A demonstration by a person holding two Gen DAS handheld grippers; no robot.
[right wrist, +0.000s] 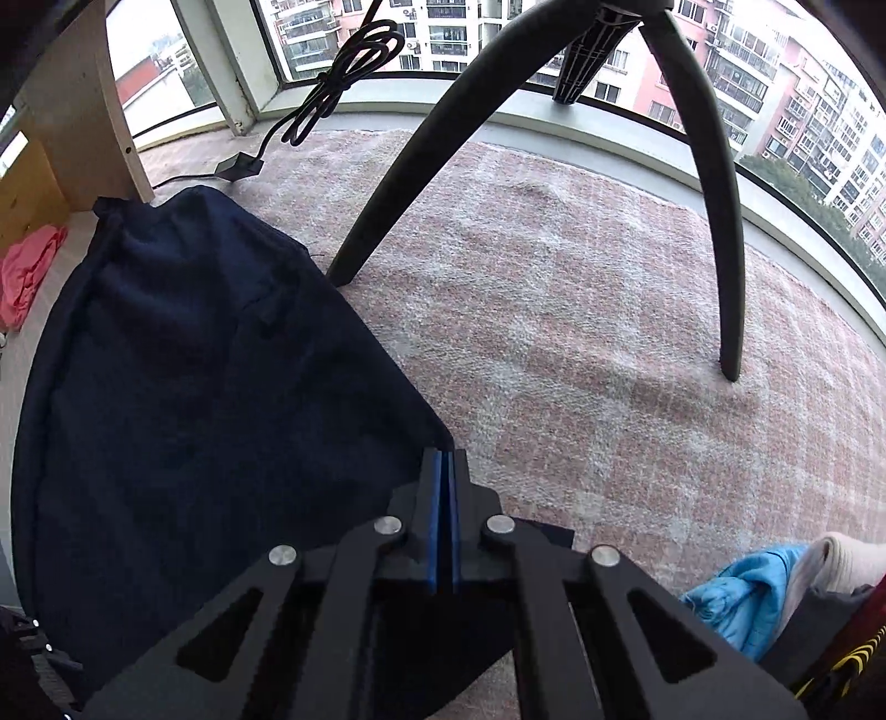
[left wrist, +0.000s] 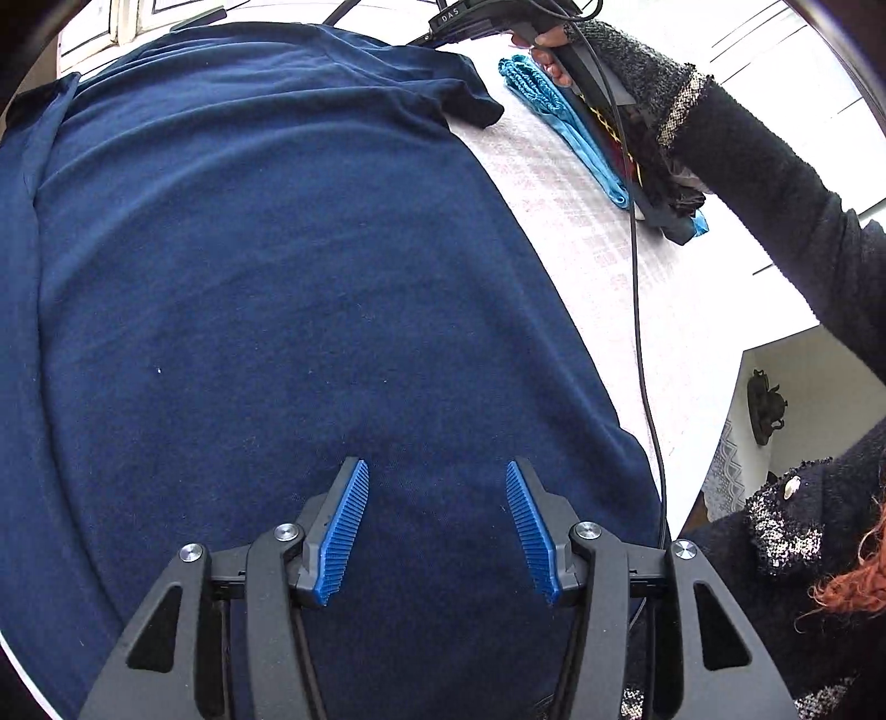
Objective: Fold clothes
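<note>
A navy blue T-shirt [left wrist: 266, 266] lies spread flat on the pale woven cloth [left wrist: 581, 232] that covers the table. My left gripper [left wrist: 437, 471] is open and empty, hovering just above the shirt's lower part. My right gripper [right wrist: 446, 459] is shut on the edge of the navy T-shirt [right wrist: 210, 376], near its sleeve. In the left wrist view the right gripper's body [left wrist: 498, 22] shows at the far right corner of the shirt, held by a hand; its fingertips are hidden there.
A pile of folded clothes [left wrist: 603, 144], blue on top, lies to the right of the shirt, also in the right wrist view [right wrist: 742, 592]. Black tripod legs [right wrist: 387, 188] stand on the cloth. A cable [left wrist: 642, 332] hangs across. A pink garment [right wrist: 27, 277] lies far left.
</note>
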